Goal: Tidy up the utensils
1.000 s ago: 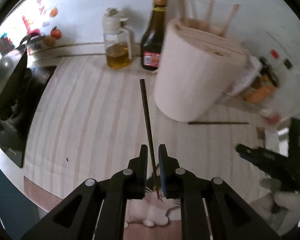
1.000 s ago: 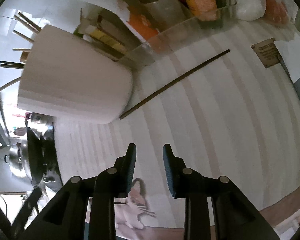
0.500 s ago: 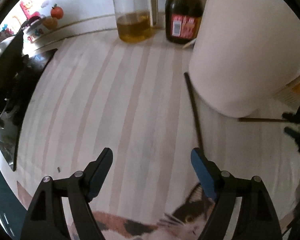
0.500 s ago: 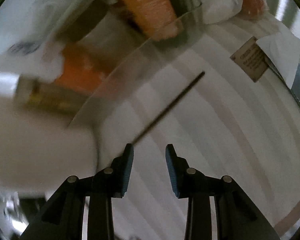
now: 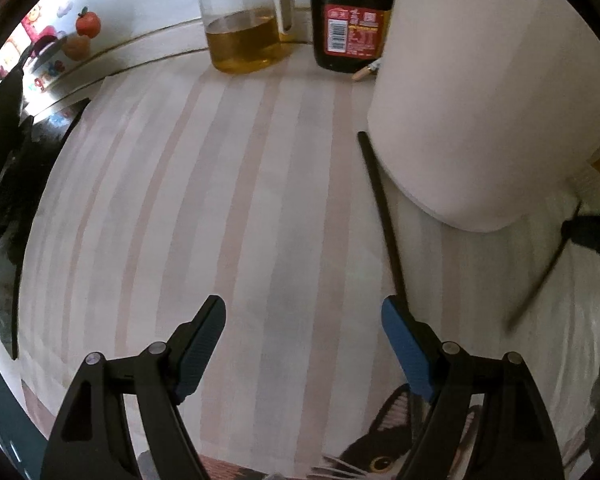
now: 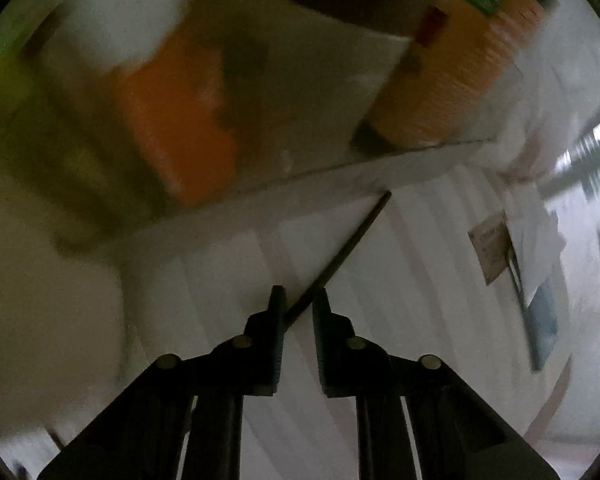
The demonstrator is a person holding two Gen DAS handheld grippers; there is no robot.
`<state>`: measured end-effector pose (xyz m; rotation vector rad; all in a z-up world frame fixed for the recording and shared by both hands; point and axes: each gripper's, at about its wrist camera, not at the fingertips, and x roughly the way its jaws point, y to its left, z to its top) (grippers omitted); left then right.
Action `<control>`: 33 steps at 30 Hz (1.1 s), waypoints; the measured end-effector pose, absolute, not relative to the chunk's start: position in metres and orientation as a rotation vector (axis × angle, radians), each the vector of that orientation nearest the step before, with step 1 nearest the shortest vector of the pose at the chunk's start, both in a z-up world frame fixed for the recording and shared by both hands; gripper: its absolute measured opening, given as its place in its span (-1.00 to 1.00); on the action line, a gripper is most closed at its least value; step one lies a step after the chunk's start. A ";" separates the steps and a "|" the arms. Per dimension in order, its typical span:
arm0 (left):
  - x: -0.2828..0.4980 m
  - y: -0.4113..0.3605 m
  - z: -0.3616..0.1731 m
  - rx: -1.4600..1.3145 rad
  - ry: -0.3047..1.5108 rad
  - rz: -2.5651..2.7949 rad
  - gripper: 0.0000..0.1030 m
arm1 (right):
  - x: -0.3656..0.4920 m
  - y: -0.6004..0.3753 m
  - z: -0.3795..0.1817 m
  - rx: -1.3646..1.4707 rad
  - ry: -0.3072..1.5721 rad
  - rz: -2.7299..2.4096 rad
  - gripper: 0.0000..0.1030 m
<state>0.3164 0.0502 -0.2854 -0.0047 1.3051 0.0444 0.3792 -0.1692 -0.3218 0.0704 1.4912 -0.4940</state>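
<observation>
My left gripper (image 5: 302, 312) stands open just above the striped mat (image 5: 260, 200), nothing between its fingers. One black chopstick (image 5: 380, 216) lies on the mat against the foot of the white utensil holder (image 5: 480, 100), its near end by my right-hand finger. A second black chopstick (image 6: 340, 256) runs slantwise between the fingers of my right gripper (image 6: 299, 296). Those jaws are closing, and the stick touches both fingers. In the left wrist view that chopstick (image 5: 536, 276) shows blurred and tilted at the far right.
An oil jug (image 5: 244, 40) and a dark sauce bottle (image 5: 352, 28) stand at the back by the wall. A black stove (image 5: 4, 160) borders the mat on the left. A clear bin (image 6: 340, 168) of orange packets stands just beyond the right gripper. A small card (image 6: 492, 248) lies to the right.
My left gripper opened, dropped its chopstick beside the holder and sank toward the mat. My right gripper moved over the other chopstick and narrowed around it; that stick swung from level to slanted.
</observation>
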 end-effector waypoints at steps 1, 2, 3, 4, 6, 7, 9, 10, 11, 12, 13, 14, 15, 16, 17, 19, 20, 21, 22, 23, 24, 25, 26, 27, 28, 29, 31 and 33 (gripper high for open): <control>0.316 0.047 -0.285 0.007 1.303 0.036 0.54 | 0.375 -0.166 -0.322 0.042 1.505 -0.466 -0.76; 0.316 0.044 -0.285 0.015 1.307 0.023 0.54 | 0.371 -0.163 -0.321 0.017 1.517 -0.440 -0.78; 0.315 0.042 -0.286 0.017 1.311 0.014 0.54 | 0.364 -0.159 -0.321 -0.026 1.534 -0.399 -0.81; 0.315 0.040 -0.286 0.019 1.316 0.004 0.54 | 0.353 -0.157 -0.319 -0.040 1.542 -0.375 -0.82; 0.313 0.034 -0.286 0.018 1.328 -0.018 0.54 | 0.337 -0.154 -0.317 -0.049 1.556 -0.324 -0.88; 0.313 0.030 -0.287 0.013 1.336 -0.035 0.54 | 0.331 -0.153 -0.316 -0.045 1.557 -0.310 -0.88; 0.312 0.024 -0.289 -0.005 1.357 -0.062 0.53 | 0.314 -0.158 -0.311 0.002 1.558 -0.285 -0.89; 0.313 0.019 -0.291 -0.012 1.372 -0.078 0.52 | 0.301 -0.163 -0.308 0.027 1.558 -0.274 -0.88; 0.313 0.015 -0.294 -0.021 1.387 -0.098 0.51 | 0.296 -0.164 -0.306 0.052 1.558 -0.268 -0.89; 0.315 0.012 -0.295 -0.020 1.393 -0.107 0.51 | 0.290 -0.167 -0.305 0.085 1.560 -0.261 -0.89; 0.315 0.006 -0.298 -0.012 1.398 -0.119 0.48 | 0.285 -0.170 -0.305 0.118 1.562 -0.250 -0.89; 0.315 0.001 -0.301 0.005 1.404 -0.123 0.24 | 0.282 -0.172 -0.304 0.136 1.563 -0.244 -0.89; 0.316 -0.003 -0.301 0.033 1.396 -0.112 0.13 | 0.278 -0.174 -0.304 0.154 1.565 -0.238 -0.89; 0.316 -0.007 -0.300 0.056 1.378 -0.113 0.04 | 0.275 -0.176 -0.304 0.164 1.565 -0.230 -0.89; 0.317 -0.011 -0.299 0.079 1.360 -0.107 -0.26 | 0.272 -0.177 -0.304 0.170 1.565 -0.224 -0.89; 0.318 -0.015 -0.297 0.087 1.350 -0.116 -0.71 | 0.269 -0.182 -0.304 0.177 1.566 -0.213 -0.89; 0.318 -0.016 -0.297 0.090 1.351 -0.122 -0.86 | 0.268 -0.183 -0.304 0.180 1.567 -0.207 -0.89; 0.318 -0.016 -0.297 0.092 1.350 -0.122 -0.86 | 0.266 -0.185 -0.304 0.185 1.567 -0.203 -0.89; 0.316 -0.014 -0.297 0.098 1.345 -0.124 -0.86 | 0.263 -0.186 -0.304 0.185 1.567 -0.196 -0.89; 0.313 -0.014 -0.297 0.106 1.345 -0.126 -0.87 | 0.259 -0.185 -0.304 0.184 1.567 -0.190 -0.89; 0.307 -0.013 -0.296 0.111 1.349 -0.125 -0.88 | 0.256 -0.186 -0.304 0.181 1.567 -0.183 -0.89; 0.301 -0.012 -0.296 0.109 1.352 -0.126 -0.88 | 0.252 -0.188 -0.303 0.179 1.568 -0.178 -0.89; 0.294 -0.007 -0.296 0.112 1.360 -0.120 -0.89 | 0.250 -0.188 -0.303 0.177 1.570 -0.171 -0.89; 0.288 -0.002 -0.295 0.108 1.368 -0.117 -0.90 | 0.246 -0.187 -0.302 0.174 1.573 -0.158 -0.89; 0.280 0.003 -0.294 0.097 1.381 -0.114 -0.91 | 0.241 -0.190 -0.303 0.171 1.574 -0.148 -0.89; 0.271 0.007 -0.294 0.094 1.395 -0.108 -0.91 | 0.241 -0.190 -0.303 0.168 1.577 -0.133 -0.89; 0.254 0.014 -0.293 0.084 1.424 -0.102 -0.92 | 0.231 -0.188 -0.302 0.159 1.588 -0.093 -0.89; 0.237 0.020 -0.292 0.067 1.460 -0.100 -0.92 | 0.217 -0.182 -0.299 0.160 1.604 -0.054 -0.89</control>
